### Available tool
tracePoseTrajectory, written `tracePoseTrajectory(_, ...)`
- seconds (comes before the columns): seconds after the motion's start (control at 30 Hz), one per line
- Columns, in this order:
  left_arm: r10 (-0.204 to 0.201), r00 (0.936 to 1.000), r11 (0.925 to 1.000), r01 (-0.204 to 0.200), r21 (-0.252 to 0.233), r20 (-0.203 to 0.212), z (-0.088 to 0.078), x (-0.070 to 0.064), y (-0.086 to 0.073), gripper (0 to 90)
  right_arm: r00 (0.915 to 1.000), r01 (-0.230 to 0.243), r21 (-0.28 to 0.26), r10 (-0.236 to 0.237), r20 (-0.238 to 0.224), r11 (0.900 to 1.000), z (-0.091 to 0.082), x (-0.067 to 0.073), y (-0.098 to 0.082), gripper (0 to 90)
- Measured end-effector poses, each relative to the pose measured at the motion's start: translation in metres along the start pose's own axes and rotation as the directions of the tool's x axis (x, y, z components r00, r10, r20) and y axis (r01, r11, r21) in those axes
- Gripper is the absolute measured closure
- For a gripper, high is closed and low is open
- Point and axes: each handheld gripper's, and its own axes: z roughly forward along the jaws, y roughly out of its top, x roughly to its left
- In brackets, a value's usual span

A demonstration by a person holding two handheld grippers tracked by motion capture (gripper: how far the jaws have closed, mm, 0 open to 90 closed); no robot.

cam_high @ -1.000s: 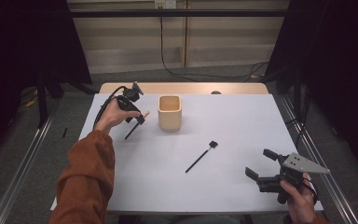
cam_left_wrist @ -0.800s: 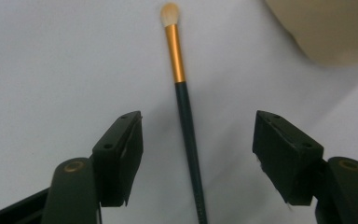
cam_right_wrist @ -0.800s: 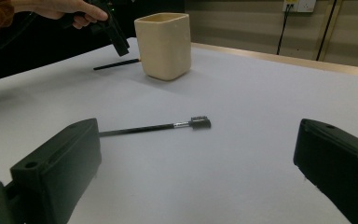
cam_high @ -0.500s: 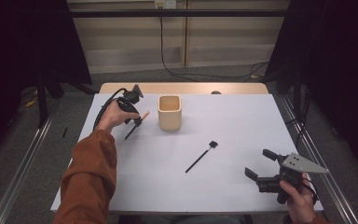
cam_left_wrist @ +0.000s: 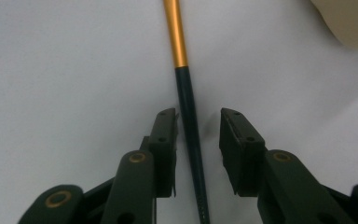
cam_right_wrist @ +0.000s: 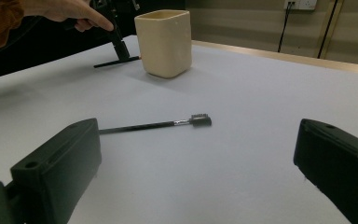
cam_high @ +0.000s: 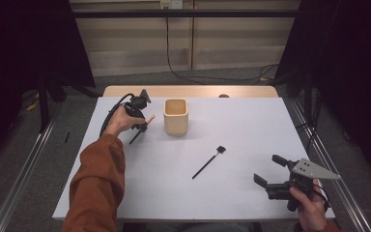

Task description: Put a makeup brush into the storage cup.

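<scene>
Both jaws of the left gripper (cam_left_wrist: pixel 196 122), just closing, are narrowing around the brush handle (cam_left_wrist: pixel 189 116); keeping it centred should prevent slipping.

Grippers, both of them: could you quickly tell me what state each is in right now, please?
Left gripper: jaws have just been closing around the black-and-gold brush lying on the table, pads not yet pressing it.
Right gripper: open, holding nothing.

Beige cup (cam_high: pixel 176 116) upright on white table (cam_high: pixel 251 125); small black brush (cam_high: pixel 207 162) lies apart.
</scene>
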Motion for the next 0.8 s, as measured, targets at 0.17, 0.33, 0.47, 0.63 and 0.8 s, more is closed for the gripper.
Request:
tracePoseTrajectory(0.17, 0.015, 0.9994, 0.9995, -0.014, 0.028, -0.031, 0.0037, -0.0033, 0.002, 72.5, 0.9999, 0.009, 0.006, -0.009, 0.006, 1.0, 0.0002, -0.0007, -0.0006, 0.0)
tracePoseTrajectory(0.33, -0.001, 0.9981, 0.9992, 0.003, 0.041, -0.062, 0.0045, -0.0064, 0.0039, 73.6, 0.9999, 0.012, 0.009, -0.012, 0.006, 1.0, 0.0009, -0.0002, -0.0007, 0.0)
tracePoseTrajectory(0.47, -0.003, 0.9976, 0.9986, 0.006, 0.053, -0.069, 0.0052, -0.0064, 0.005, 76.1, 0.9999, 0.013, 0.008, -0.013, 0.002, 1.0, 0.0007, 0.0005, -0.0005, 0.0)
tracePoseTrajectory(0.63, -0.023, 0.9977, 0.9982, 0.027, 0.054, -0.064, 0.0058, -0.0067, 0.0055, 83.6, 0.9999, 0.01, 0.007, -0.01, -0.001, 1.0, 0.0004, 0.0009, -0.0007, 0.0)
tracePoseTrajectory(0.8, -0.032, 0.9975, 0.998, 0.035, 0.053, -0.064, 0.0057, -0.0053, 0.0053, 84.1, 1.0, 0.009, 0.008, -0.009, -0.003, 1.0, 0.0002, 0.0005, -0.0009, 0.0)
